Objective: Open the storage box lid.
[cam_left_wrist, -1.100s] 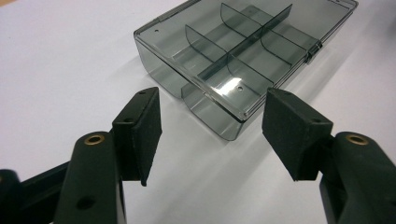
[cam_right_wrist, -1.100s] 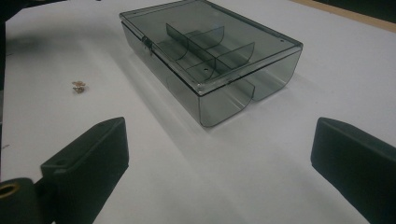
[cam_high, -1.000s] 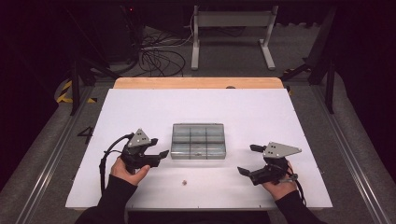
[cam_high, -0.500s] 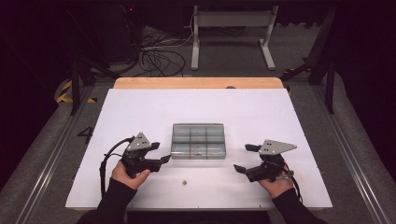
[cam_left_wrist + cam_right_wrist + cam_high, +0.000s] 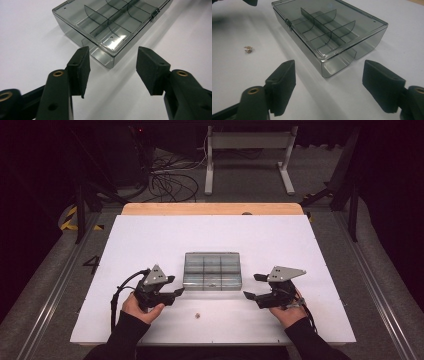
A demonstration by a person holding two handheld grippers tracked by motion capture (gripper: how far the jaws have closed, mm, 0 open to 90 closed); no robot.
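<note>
Clear smoked-plastic compartment box (image 5: 212, 271) lies flat near the middle of the white desk (image 5: 150, 235), lid down and latched as far as can be told; the latch tab (image 5: 288, 23) sits on its near long side. Dividers show through the lid and the cells look empty.

Left gripper (image 5: 175, 286) sits just off the box's near left corner; right gripper (image 5: 252, 286) sits just off the near right corner. Both point inward at the box, one from each side. Neither touches it.

Jaws: on both grippers they have just been closing, yet stand apart with nothing between them. In the left gripper view the box corner lies just ahead of the pads (image 5: 80, 67); the right gripper view shows the same on the opposite corner, with a wider gap.

A small brownish bit (image 5: 198, 315), perhaps a screw or scrap, lies on the desk in front of the box, well clear of both grippers. Too small to identify.

Step in hand, as judged: approach, lining up on the box ends before a two-sided hold or a try at the lid.

Next move calls for: one gripper to steady the box body while the other works the latch; the smooth plastic may slide on the desk.
</note>
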